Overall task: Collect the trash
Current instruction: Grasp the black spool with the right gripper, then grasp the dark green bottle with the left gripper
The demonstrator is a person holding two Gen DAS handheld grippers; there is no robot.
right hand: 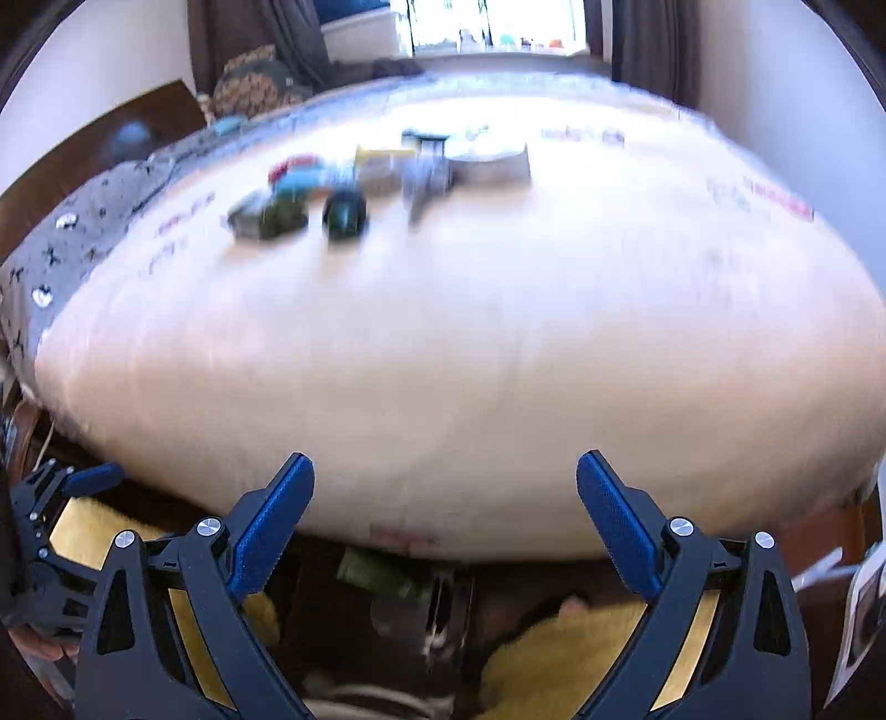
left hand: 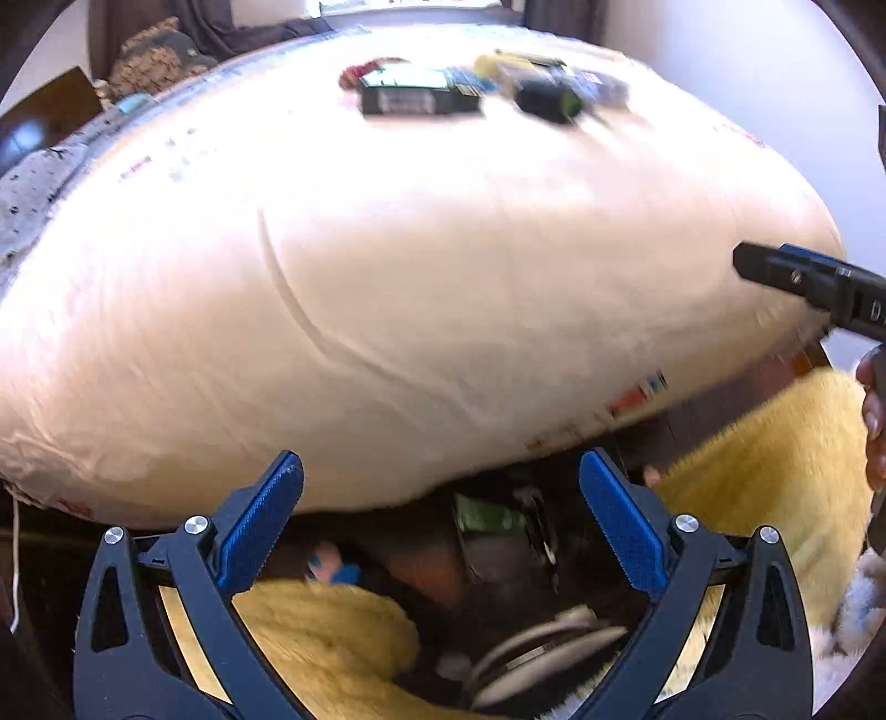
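Note:
Several pieces of trash lie on the far part of a table under a cream cloth (left hand: 443,288). Among them are a dark green box (left hand: 421,94), a black and green can (left hand: 548,99) on its side and a yellow packet (left hand: 493,63). The right wrist view shows the same blurred group: the can (right hand: 344,213), a green wrapper (right hand: 271,216) and a white round thing (right hand: 487,160). My left gripper (left hand: 440,459) hangs open and empty over the near table edge. My right gripper (right hand: 446,459) is also open and empty, with one of its fingers (left hand: 775,271) entering at the right.
Below the near table edge there is dark clutter with a green wrapper (left hand: 487,515) and white round shapes (left hand: 542,648), all blurred. Yellow fluffy fabric (left hand: 332,631) lies low on both sides. A grey patterned cloth (right hand: 83,238) covers the left, with a window (right hand: 493,25) behind.

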